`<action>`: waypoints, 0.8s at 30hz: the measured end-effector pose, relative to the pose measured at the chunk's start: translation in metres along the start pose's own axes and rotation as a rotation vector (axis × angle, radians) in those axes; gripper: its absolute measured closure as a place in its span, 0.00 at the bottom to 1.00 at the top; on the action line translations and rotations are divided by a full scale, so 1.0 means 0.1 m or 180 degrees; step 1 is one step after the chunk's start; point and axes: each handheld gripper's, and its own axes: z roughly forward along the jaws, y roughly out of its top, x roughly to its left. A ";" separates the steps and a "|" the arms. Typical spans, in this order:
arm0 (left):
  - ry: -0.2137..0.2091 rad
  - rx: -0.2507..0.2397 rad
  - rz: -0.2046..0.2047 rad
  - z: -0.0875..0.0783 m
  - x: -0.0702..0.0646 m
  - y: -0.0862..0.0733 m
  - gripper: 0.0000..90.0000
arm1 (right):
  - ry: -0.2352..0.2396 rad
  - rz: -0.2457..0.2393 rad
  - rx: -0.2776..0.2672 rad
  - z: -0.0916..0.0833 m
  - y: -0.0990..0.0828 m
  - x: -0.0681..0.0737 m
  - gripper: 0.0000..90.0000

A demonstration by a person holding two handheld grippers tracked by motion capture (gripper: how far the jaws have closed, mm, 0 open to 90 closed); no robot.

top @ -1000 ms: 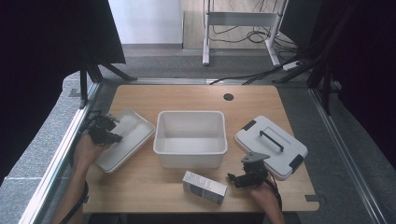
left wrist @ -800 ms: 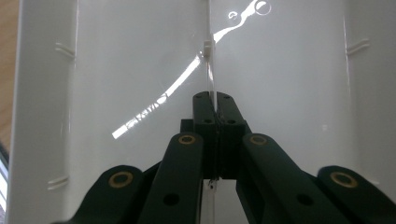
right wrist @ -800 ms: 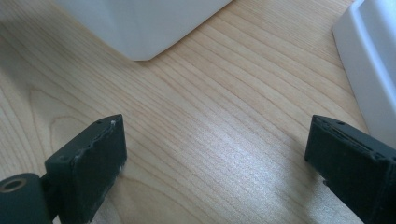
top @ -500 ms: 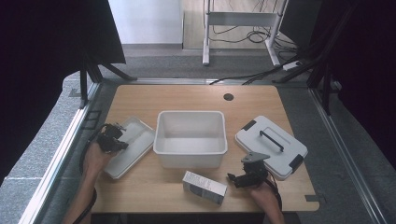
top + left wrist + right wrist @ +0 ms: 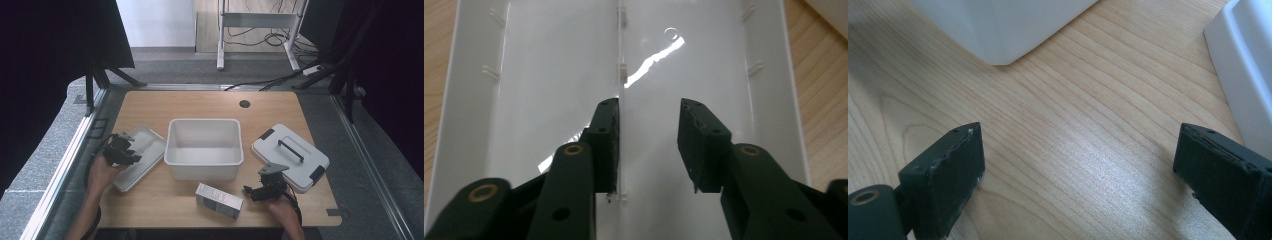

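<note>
A shallow white tray [image 5: 147, 145] lies on the left of the wooden table, beside a white bin [image 5: 204, 170]. My left gripper [image 5: 129, 152] hovers over the tray's near end. In the left gripper view the tray's ribbed inside [image 5: 549, 75] lies under my left gripper [image 5: 649, 107]; the jaws have just been opening and nothing is between them. My right gripper [image 5: 250, 192] rests low at the front right, open wide over bare wood [image 5: 1078, 150], between a small grey-and-white box [image 5: 218, 201] and a white lid with a dark handle [image 5: 295, 160].
The bin's corner [image 5: 998, 25] and the lid's edge [image 5: 1243, 65] flank the right gripper. A round cable hole [image 5: 244, 104] sits at the table's back. A metal rail [image 5: 65, 165] runs past the left edge, and dark curtains stand on both sides.
The left hand has shifted toward the near edge along the tray and sunk a little. Its jaws now stand apart. The right hand has kept still.
</note>
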 end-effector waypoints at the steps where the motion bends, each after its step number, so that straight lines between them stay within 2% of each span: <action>1: -0.0001 -0.0030 0.0001 -0.02 -0.02 0.00 0.63 | 0.0000 0.0000 0.0000 0.00 0.00 0.00 0.06; 4: -0.0004 -0.0092 -0.0003 -0.06 -0.07 -0.01 0.51 | -0.0001 -0.0001 0.0000 0.00 0.00 0.00 0.06; 5: 0.0004 -0.0122 0.0008 -0.09 -0.09 -0.01 0.51 | -0.0001 -0.0001 0.0000 0.00 0.00 0.00 0.06; 6: -0.0020 -0.0158 0.0004 -0.11 -0.11 -0.01 0.47 | -0.0001 -0.0001 0.0000 0.00 0.00 0.00 0.06; 8: -0.0170 -0.0287 -0.0026 -0.16 -0.16 -0.01 0.43 | -0.0001 0.0000 -0.0001 0.00 0.00 0.00 0.06; 10: -0.0190 -0.0368 0.0003 -0.22 -0.24 0.01 0.35 | 0.0000 -0.0003 0.0002 0.00 0.00 0.00 0.06; 13: -0.0198 -0.0395 0.0031 -0.25 -0.30 0.01 0.30 | 0.0000 -0.0003 0.0000 0.00 0.00 0.00 0.06; 15: -0.0215 -0.0418 0.0077 -0.26 -0.37 0.02 0.22 | 0.0000 -0.0005 -0.0001 0.00 0.00 0.00 0.07; 16: -0.0225 -0.0435 0.0099 -0.26 -0.40 0.02 0.22 | 0.0000 -0.0005 -0.0001 0.00 0.00 0.00 0.07; 17: -0.0260 -0.0465 0.0148 -0.25 -0.48 0.02 0.17 | -0.0001 -0.0005 -0.0001 0.00 0.00 0.00 0.07; 18: -0.0260 -0.0465 0.0148 -0.25 -0.48 0.02 0.16 | -0.0001 -0.0005 -0.0001 0.00 0.00 0.00 0.07; 19: -0.0304 -0.0486 0.0185 -0.23 -0.56 0.01 0.15 | -0.0002 -0.0007 -0.0002 0.00 0.00 0.00 0.07; 22: -0.0340 -0.0498 0.0226 -0.20 -0.64 0.01 0.12 | -0.0001 -0.0006 -0.0002 0.00 0.00 0.00 0.07; 23: -0.0382 -0.0505 0.0270 -0.17 -0.72 0.00 0.08 | -0.0002 -0.0006 -0.0002 0.00 0.00 0.00 0.07; 24: -0.0382 -0.0505 0.0270 -0.17 -0.72 0.00 0.06 | -0.0002 -0.0006 -0.0002 0.00 0.00 0.00 0.07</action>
